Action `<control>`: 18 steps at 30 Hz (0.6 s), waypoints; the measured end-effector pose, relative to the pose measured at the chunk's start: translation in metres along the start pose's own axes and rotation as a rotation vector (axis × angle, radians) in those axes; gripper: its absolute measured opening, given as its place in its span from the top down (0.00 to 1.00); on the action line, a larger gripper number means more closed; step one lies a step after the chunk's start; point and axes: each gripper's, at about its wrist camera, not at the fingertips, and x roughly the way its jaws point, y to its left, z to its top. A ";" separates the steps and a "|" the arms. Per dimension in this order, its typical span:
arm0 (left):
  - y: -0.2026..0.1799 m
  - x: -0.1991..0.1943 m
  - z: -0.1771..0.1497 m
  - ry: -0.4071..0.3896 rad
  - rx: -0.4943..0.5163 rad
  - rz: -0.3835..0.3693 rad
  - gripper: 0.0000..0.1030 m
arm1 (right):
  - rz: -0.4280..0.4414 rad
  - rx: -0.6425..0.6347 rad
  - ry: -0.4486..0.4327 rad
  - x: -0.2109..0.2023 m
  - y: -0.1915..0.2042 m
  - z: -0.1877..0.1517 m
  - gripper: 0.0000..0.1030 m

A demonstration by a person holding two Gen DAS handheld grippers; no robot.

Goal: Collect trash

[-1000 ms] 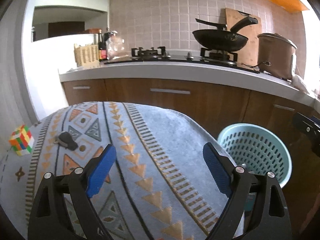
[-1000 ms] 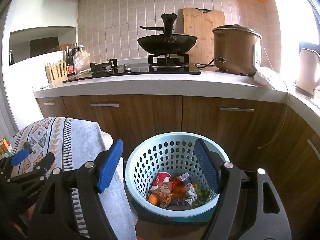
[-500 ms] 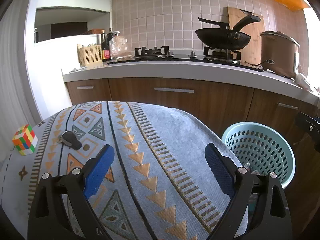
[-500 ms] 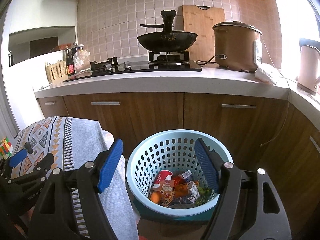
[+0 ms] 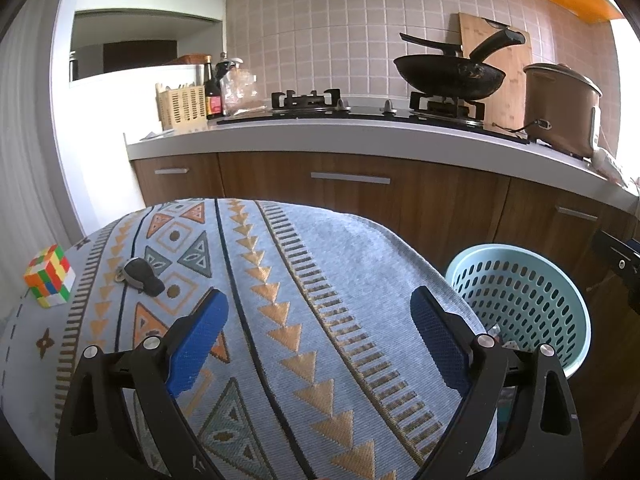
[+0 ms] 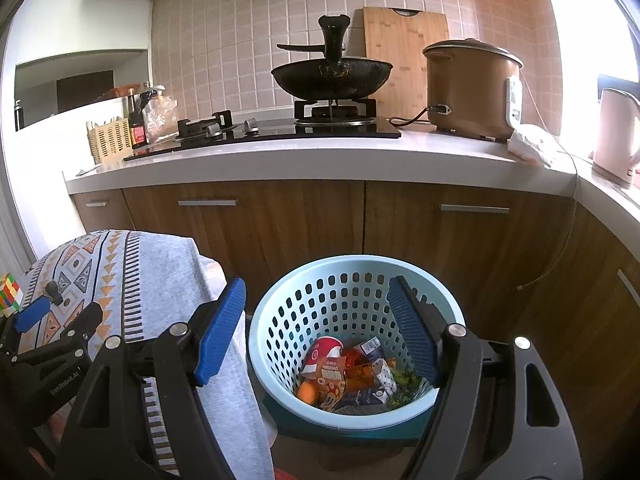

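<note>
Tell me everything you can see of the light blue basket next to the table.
The light blue basket is a round, plastic-looking bin with rows of oval holes through its wall and a smooth rim. It stands upright on the floor in front of the wooden cabinets, right beside the cloth-covered table. Its bottom holds trash: a red and white cup, cartons, wrappers, something orange and some greens. The open right claw hovers above it, touching nothing.

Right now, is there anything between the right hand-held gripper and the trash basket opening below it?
Nothing visible. The right hand-held gripper is open and empty above the blue basket, whose mouth is uncovered, with trash already inside.
</note>
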 end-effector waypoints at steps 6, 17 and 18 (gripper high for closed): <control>0.001 0.001 0.000 0.002 0.001 -0.001 0.12 | -0.002 0.003 0.004 0.001 -0.001 0.000 0.32; 0.001 0.002 -0.003 0.001 0.001 0.005 0.12 | -0.002 0.000 0.006 0.003 -0.001 -0.001 0.32; 0.001 0.002 -0.003 0.002 0.002 0.007 0.12 | -0.002 -0.001 0.005 0.003 -0.001 -0.001 0.32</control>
